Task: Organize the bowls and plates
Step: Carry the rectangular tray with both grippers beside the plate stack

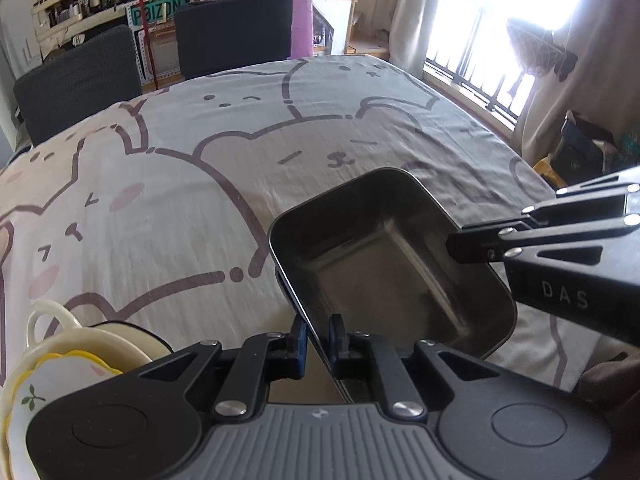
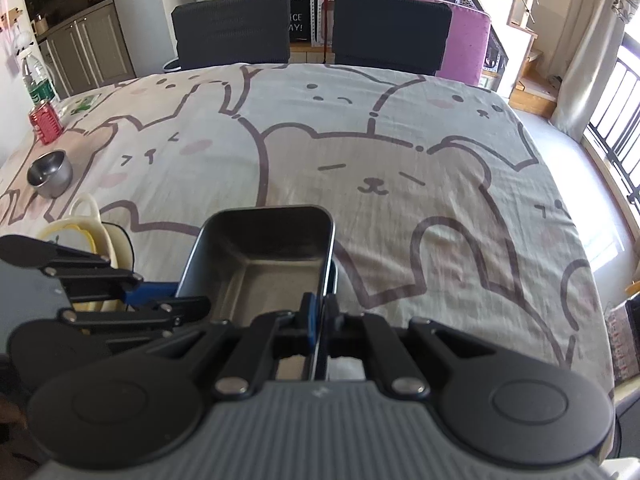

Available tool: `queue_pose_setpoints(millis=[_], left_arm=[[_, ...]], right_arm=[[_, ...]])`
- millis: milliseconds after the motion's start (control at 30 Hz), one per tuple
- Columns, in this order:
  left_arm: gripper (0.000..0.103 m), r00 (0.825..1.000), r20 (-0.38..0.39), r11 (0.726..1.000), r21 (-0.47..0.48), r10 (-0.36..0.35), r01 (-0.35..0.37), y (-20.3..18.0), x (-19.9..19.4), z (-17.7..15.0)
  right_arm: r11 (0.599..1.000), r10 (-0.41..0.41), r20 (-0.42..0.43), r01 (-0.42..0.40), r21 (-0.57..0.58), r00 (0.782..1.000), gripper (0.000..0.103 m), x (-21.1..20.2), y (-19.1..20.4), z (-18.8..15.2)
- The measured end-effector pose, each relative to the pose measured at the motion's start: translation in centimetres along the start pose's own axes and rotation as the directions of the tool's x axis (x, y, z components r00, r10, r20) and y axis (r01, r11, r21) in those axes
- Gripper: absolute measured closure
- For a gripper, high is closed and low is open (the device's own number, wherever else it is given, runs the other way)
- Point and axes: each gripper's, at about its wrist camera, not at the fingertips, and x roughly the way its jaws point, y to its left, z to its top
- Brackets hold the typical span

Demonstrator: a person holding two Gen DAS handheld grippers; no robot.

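Note:
A rectangular steel tray [image 1: 384, 256] is held above the table, tilted. My left gripper [image 1: 318, 334] is shut on its near-left rim. My right gripper [image 2: 318, 312] is shut on its right rim and shows in the left wrist view [image 1: 472, 246] reaching in from the right. The tray shows in the right wrist view [image 2: 264, 264] straight ahead, with my left gripper [image 2: 168, 296] at its left side. A cream handled bowl [image 1: 80, 344] with a yellow-edged flower plate [image 1: 52, 384] in it sits at the lower left, and shows in the right wrist view [image 2: 100, 236].
The table wears a cartoon-bear cloth [image 2: 360, 152]. A small steel bowl [image 2: 50, 178], a red can [image 2: 45, 120] and a water bottle [image 2: 36, 80] stand at the far left. Two dark chairs [image 2: 232, 32] stand behind the table. A window [image 1: 500, 60] is on the right.

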Motion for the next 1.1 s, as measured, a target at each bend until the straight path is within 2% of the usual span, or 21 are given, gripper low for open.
queue_pose_setpoints(millis=[300,933,1100], left_arm=[[0.091,1.000,-0.009,0.999,0.037,0.006,-0.005,-0.6,0.4,-0.1],[0.085,0.999,-0.040,0.998,0.059,-0.006,0.008,-0.1,1.0,-0.6],[0.085,0.998,-0.059,0.999,0.033,-0.029,0.031,0.2,1.4,-0.7]], right_arm=[[0.999,-0.037,-0.051,0.035,-0.035,0.998,0.097,1.2,0.3,-0.2],[0.998,-0.027,-0.133,0.019,-0.065,0.991,0.096,3.3,0.1,-0.1],[0.998,-0.028,-0.164,0.018,-0.059,0.986,0.096,4.0,-0.3,-0.1]])
